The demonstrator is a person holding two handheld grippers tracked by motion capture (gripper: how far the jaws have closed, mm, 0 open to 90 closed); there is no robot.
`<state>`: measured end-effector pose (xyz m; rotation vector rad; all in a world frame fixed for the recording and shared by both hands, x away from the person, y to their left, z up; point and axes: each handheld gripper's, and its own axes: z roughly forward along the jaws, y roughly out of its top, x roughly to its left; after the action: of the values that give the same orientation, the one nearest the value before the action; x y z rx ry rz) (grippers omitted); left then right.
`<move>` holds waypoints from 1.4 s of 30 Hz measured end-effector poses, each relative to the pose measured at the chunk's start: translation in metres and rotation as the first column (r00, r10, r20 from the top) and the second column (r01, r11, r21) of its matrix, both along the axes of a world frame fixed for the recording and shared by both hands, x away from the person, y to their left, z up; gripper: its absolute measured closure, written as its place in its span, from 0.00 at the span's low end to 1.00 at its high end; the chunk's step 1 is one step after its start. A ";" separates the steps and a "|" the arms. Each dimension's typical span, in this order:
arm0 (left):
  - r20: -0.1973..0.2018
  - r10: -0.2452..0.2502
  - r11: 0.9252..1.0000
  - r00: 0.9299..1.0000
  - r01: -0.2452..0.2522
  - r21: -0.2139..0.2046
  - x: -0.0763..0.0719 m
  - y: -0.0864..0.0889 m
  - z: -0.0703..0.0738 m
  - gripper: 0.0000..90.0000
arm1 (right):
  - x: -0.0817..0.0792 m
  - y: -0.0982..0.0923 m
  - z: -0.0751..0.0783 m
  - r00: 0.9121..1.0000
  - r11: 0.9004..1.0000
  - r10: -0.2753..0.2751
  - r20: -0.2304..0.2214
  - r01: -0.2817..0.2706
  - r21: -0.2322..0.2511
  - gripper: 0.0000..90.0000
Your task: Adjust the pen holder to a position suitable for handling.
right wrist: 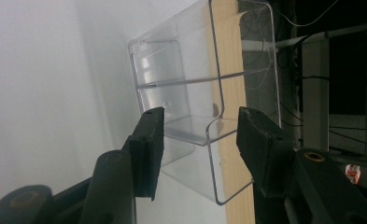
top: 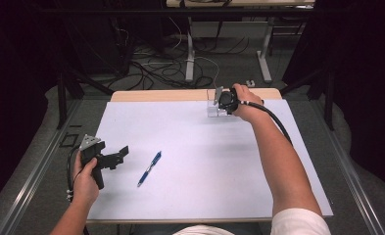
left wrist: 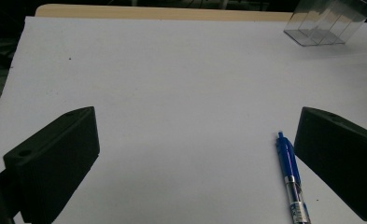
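At far right edge: right gripper straddled clear box, jaws half apart, contact unclear.
Near left: left gripper wide apart, blue pen beside.
Middle: white board open.

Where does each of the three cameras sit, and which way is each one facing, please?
High view: above the person's side, looking forward and down on the white table; both forearms, left tongs and right tongs show.
Left gripper view: rides the left tongs, looking across the table at the blue pen; its open black jaws show.
Right gripper view: rides the right tongs, turned sideways, facing the clear plastic holder; its jaws flank the holder.
Shared: high and left gripper views both show pen and holder.
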<state>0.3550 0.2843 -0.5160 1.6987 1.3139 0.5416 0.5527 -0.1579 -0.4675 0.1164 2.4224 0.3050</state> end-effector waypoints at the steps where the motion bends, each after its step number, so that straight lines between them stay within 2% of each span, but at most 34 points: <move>1: 0.000 0.000 1.000 1.000 0.000 0.000 0.000 0.000 0.000 0.00 | 0.001 0.001 0.001 1.000 1.000 -0.007 -0.008 0.007 -0.025 0.55; 2: 0.000 0.000 1.000 1.000 0.000 0.000 0.000 0.000 0.000 0.00 | 0.002 0.001 -0.002 1.000 1.000 -0.002 0.003 0.002 0.005 0.55; 3: -0.002 0.000 1.000 1.000 0.000 -0.001 0.000 0.000 0.000 0.00 | 0.003 0.002 -0.001 1.000 1.000 -0.001 -0.007 0.001 -0.024 0.54; 6: -0.001 0.002 1.000 1.000 -0.002 -0.004 0.000 0.001 -0.001 0.00 | 0.004 0.003 -0.006 1.000 0.999 -0.012 -0.010 0.012 -0.036 0.53; 7: 0.000 0.002 1.000 1.000 -0.002 -0.006 0.000 0.001 -0.001 0.00 | 0.006 0.003 -0.008 1.000 0.999 0.010 -0.006 -0.010 -0.031 0.52; 9: -0.001 0.001 1.000 1.000 -0.001 -0.007 0.000 0.002 0.000 0.00 | 0.005 0.005 -0.009 1.000 0.999 -0.003 -0.010 0.002 -0.047 0.51; 10: -0.001 0.001 1.000 1.000 -0.001 -0.007 0.000 0.002 0.000 0.00 | 0.007 0.005 -0.010 1.000 0.998 0.013 -0.009 -0.014 -0.059 0.50; 12: -0.001 0.001 1.000 1.000 -0.001 -0.008 0.000 0.002 -0.001 0.00 | 0.006 0.007 -0.013 1.000 0.999 0.003 -0.012 -0.004 -0.046 0.49; 13: -0.001 0.001 1.000 1.000 -0.001 -0.008 0.000 0.002 -0.001 0.00 | 0.008 0.008 -0.013 1.000 0.998 0.026 -0.003 -0.026 -0.061 0.49; 14: -0.001 0.002 1.000 1.000 -0.002 -0.009 0.000 0.002 -0.001 0.00 | 0.007 0.009 -0.014 1.000 0.998 0.010 -0.005 -0.011 -0.062 0.48; 16: -0.003 0.002 1.000 1.000 -0.002 -0.010 0.000 0.002 -0.001 0.00 | 0.009 0.010 -0.014 1.000 0.997 0.027 -0.010 -0.028 -0.068 0.47; 19: -0.003 0.001 1.000 1.000 -0.001 -0.009 0.000 0.002 -0.001 0.00 | 0.008 0.012 -0.016 1.000 0.997 0.023 -0.011 -0.024 -0.071 0.46; 22: -0.002 0.002 1.000 1.000 -0.002 -0.011 0.000 0.002 -0.001 0.00 | 0.009 0.013 -0.020 0.999 0.997 0.028 -0.023 -0.030 -0.077 0.46; 23: -0.004 0.001 1.000 1.000 -0.001 -0.011 0.000 0.002 -0.001 0.00 | 0.008 0.014 -0.017 0.998 0.992 0.002 -0.063 -0.010 -0.123 0.46; 24: -0.004 0.001 1.000 1.000 -0.001 -0.010 0.000 0.002 -0.001 0.00 | 0.009 0.013 -0.021 0.999 0.996 0.036 -0.036 -0.039 -0.080 0.46; 26: -0.003 0.000 1.000 1.000 0.000 -0.011 0.000 0.002 -0.001 0.00 | 0.009 0.013 -0.020 0.998 0.995 0.029 -0.050 -0.034 -0.090 0.47; 28: -0.003 0.001 1.000 1.000 -0.001 -0.011 0.000 0.002 -0.001 0.00 | 0.008 0.012 -0.021 0.999 0.998 0.019 -0.050 -0.022 -0.064 0.49; 32: -0.005 0.003 1.000 1.000 -0.003 -0.013 0.000 0.002 -0.001 0.00 | 0.008 0.012 -0.019 0.998 0.997 0.027 -0.049 -0.031 -0.070 0.53; 36: -0.004 -0.003 1.000 1.000 0.003 -0.011 0.000 0.001 -0.001 0.00 | 0.004 0.012 -0.015 0.997 0.997 0.017 -0.070 -0.022 -0.069 0.63; 37: -0.004 -0.003 1.000 1.000 0.003 -0.011 0.000 0.001 -0.001 0.00 | 0.004 0.012 -0.015 0.998 0.998 0.019 -0.059 -0.022 -0.055 0.67; 38: -0.004 -0.004 1.000 1.000 0.004 -0.010 0.000 0.001 -0.001 0.00 | 0.005 0.012 -0.014 0.997 0.997 0.033 -0.064 -0.037 -0.060 0.70; 39: -0.005 -0.004 1.000 1.000 0.004 -0.010 0.000 0.000 -0.001 0.00 | 0.003 0.011 -0.013 0.997 0.998 0.025 -0.068 -0.029 -0.058 0.73; 40: -0.005 -0.004 1.000 1.000 0.004 -0.010 0.000 0.000 -0.001 0.00 | 0.003 0.011 -0.013 0.997 0.998 0.025 -0.068 -0.029 -0.058 0.73; 41: -0.007 -0.004 1.000 1.000 0.004 -0.009 0.000 0.000 -0.001 0.00 | 0.003 0.011 -0.010 0.996 0.997 0.022 -0.091 -0.029 -0.067 0.79; 42: -0.008 -0.004 1.000 1.000 0.004 -0.009 0.000 0.000 -0.001 0.00 | 0.003 0.011 -0.010 0.996 0.997 0.022 -0.091 -0.029 -0.067 0.79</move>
<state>0.3547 0.2845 -0.5175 1.6973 1.3167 0.5267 0.5554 -0.1465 -0.4780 0.0700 2.5220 0.2325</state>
